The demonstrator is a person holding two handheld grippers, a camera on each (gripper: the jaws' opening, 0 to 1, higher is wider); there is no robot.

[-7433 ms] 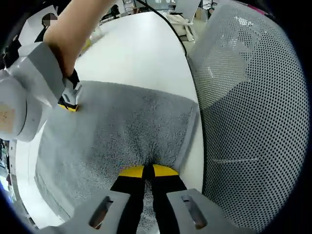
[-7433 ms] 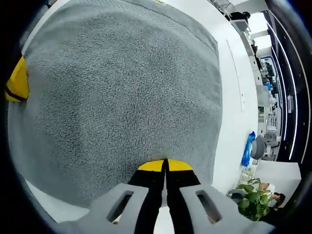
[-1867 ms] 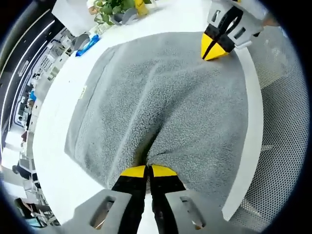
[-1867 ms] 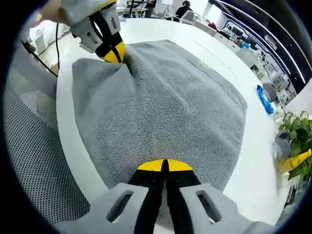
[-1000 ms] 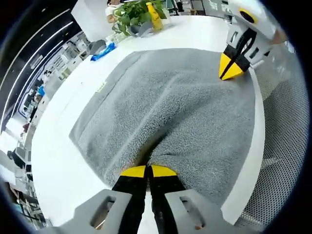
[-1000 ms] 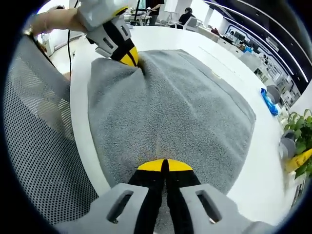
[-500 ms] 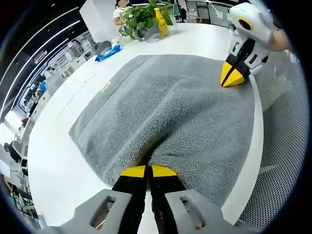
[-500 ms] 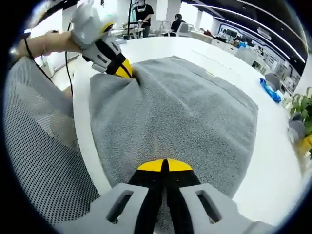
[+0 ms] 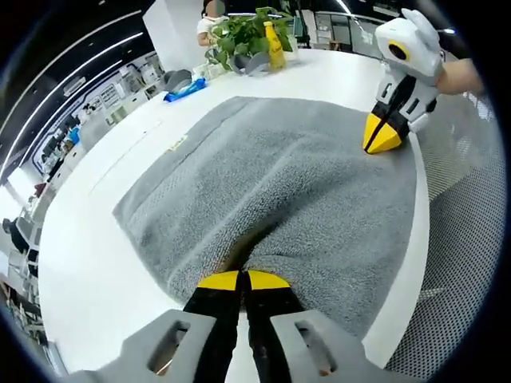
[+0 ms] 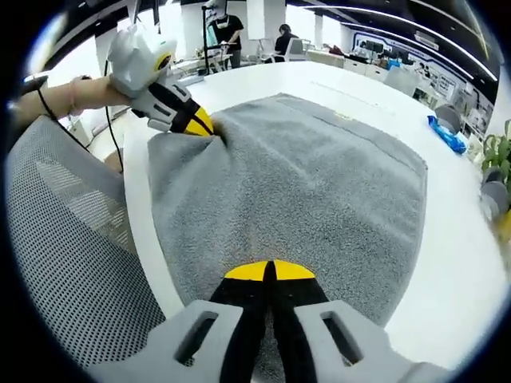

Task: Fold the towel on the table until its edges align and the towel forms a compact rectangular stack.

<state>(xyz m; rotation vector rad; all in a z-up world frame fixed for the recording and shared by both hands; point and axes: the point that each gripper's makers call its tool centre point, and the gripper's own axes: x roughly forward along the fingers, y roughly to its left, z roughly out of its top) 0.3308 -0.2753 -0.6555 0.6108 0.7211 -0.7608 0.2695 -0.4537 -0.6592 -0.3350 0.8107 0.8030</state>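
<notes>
A grey terry towel [image 9: 279, 183] lies spread over the near part of a white table [image 9: 88, 255], its near edge at the table's rim. My left gripper [image 9: 242, 279] is shut on one near corner, where the cloth puckers. The right gripper [image 9: 383, 136] enters the left gripper view from the upper right, pinching the other near corner. In the right gripper view my right gripper [image 10: 269, 271] is shut on the towel [image 10: 303, 175], and the left gripper [image 10: 192, 121] bites the far corner at upper left, held by a hand.
A mesh chair back [image 10: 72, 263] stands close against the table's near rim [image 10: 144, 239]. At the far side sit a potted plant [image 9: 239, 32], a yellow bottle [image 9: 275, 46] and a blue object [image 9: 182, 88]. People stand in the office behind.
Both grippers stay shut on the near corners. The views have tilted up and the towel's near edge is lifted slightly, showing more of the room beyond.
</notes>
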